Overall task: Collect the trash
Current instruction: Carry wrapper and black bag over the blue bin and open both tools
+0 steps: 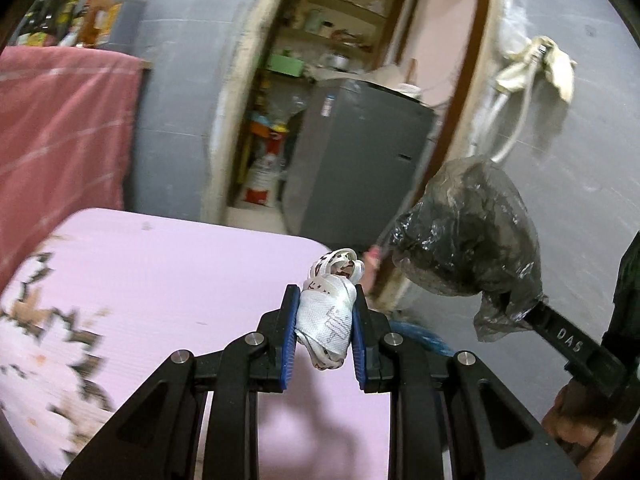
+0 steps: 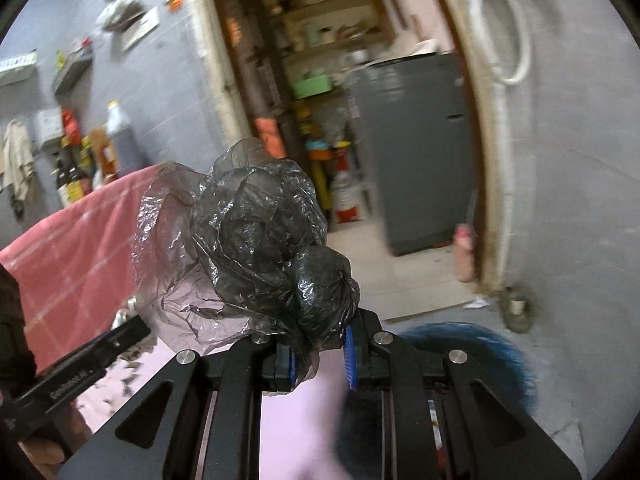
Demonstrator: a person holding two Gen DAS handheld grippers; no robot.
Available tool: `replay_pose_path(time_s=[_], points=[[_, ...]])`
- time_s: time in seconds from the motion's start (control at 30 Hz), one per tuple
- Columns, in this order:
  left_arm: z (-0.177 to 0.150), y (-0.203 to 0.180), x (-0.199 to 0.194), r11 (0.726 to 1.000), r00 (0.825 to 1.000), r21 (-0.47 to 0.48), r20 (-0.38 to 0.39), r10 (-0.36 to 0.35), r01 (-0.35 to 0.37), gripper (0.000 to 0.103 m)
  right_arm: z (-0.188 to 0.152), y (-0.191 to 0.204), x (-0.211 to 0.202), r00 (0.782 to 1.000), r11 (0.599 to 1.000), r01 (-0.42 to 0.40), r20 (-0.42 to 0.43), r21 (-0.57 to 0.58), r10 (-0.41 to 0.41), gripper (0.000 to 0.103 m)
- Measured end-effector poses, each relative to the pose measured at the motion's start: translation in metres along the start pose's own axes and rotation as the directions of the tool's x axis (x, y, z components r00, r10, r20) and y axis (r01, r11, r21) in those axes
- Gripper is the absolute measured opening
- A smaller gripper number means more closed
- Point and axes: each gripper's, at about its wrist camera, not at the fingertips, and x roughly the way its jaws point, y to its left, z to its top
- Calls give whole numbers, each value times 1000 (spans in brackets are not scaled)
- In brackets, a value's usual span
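left gripper (image 1: 324, 332) jaws clamp white wrapper (image 1: 326, 316) — long axis pointing forward, right gripper (image 2: 320, 354) jaws pinch crumpled dark bag (image 2: 256, 248)

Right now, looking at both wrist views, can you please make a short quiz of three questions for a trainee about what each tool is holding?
1. True or false: the left tool is empty.
2. What does the right tool grip? A) a red bottle B) a crumpled dark plastic bag C) a towel
3. Fill in: below the left tool lies a ____ mat.

Key: 1. False, it is shut on a white wrapper. 2. B. 3. Pink.
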Motion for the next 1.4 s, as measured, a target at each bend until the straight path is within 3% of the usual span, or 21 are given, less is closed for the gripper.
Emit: replay_pose_path(time_s=[0.2,0.43,0.6,0.9,1.27,1.4], points=[[-17,-48,32,994,993,20,-46,-109,110,20,-22,-50,-20,992,992,122,21,31,-122,15],[-28,-85,73,990,984,67,-137,-117,127,20,-46,-105,-13,977,971,212,-50,114,-208,16],[-42,-97,101,991,973,59,-206,-106,121,20,-57,-132,-3,971,959,230,-110,164,-214,16],[-60,-99,133,995,957,55,-281,-68,86,21,-65,-144,20,957,949,250,-201,192,-211,19],[-61,-85,134,996,949,20,-305,-77,88,25,-66,-141,26,956,956,222,-234,194,-175,27],[-59,-85,133,996,949,15,-307,-76,85,31,-67,-138,28,958,959,215,-232,185,-170,29]])
